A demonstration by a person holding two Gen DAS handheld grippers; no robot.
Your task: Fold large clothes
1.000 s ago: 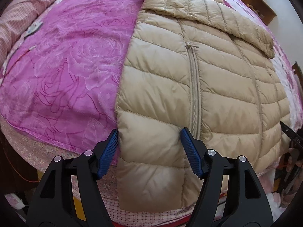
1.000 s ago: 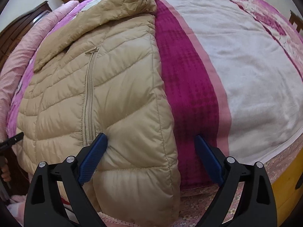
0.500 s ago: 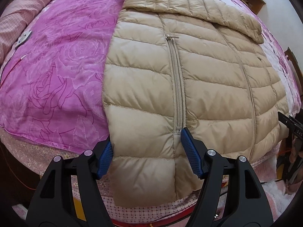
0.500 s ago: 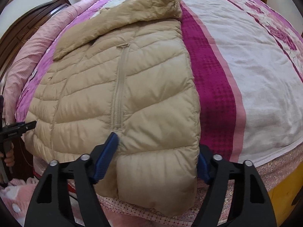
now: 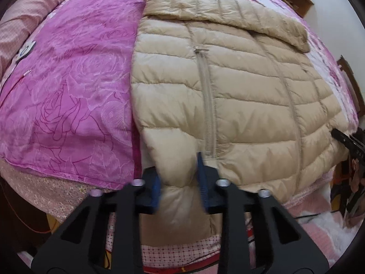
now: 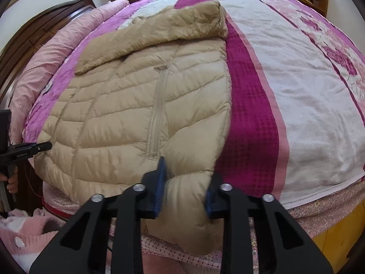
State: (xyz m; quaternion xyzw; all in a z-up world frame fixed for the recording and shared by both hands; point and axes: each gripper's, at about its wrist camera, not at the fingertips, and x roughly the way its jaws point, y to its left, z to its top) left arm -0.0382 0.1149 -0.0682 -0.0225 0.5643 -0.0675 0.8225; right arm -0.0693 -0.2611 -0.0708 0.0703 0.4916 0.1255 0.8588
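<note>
The left gripper (image 5: 179, 178) has just been closing, and its blue fingers (image 5: 202, 178) now pinch a bunched fold of the beige puffer jacket (image 5: 239, 96) at the hem, just left of the lower end of a zip (image 5: 208, 105); the padded cloth bulges out between and below the pads, hanging over the near edge of the bed (image 5: 34, 189). The right gripper (image 6: 186, 187) has likewise just been closing; its fingers (image 6: 160, 182) are drawn in on the hem's other near corner, right of a zip (image 6: 156, 118), with a thick roll of jacket (image 6: 136, 105) squeezed between them and sagging past the bed's near edge (image 6: 319, 214).

Beyond both grips the jacket lies flat on the bed, hem at the near edge and running away toward the far side; a sleeve (image 5: 228, 9) is folded across its upper part, seen also from the right wrist (image 6: 159, 34).

To the jacket's left lies a pink rose-patterned quilt (image 5: 63, 86); to its right a magenta stripe (image 6: 248, 118) and a white towel-like cover (image 6: 308, 105); along the far side a pink checked roll of bedding (image 6: 45, 61) lies by a dark wooden headboard (image 6: 41, 25).
</note>
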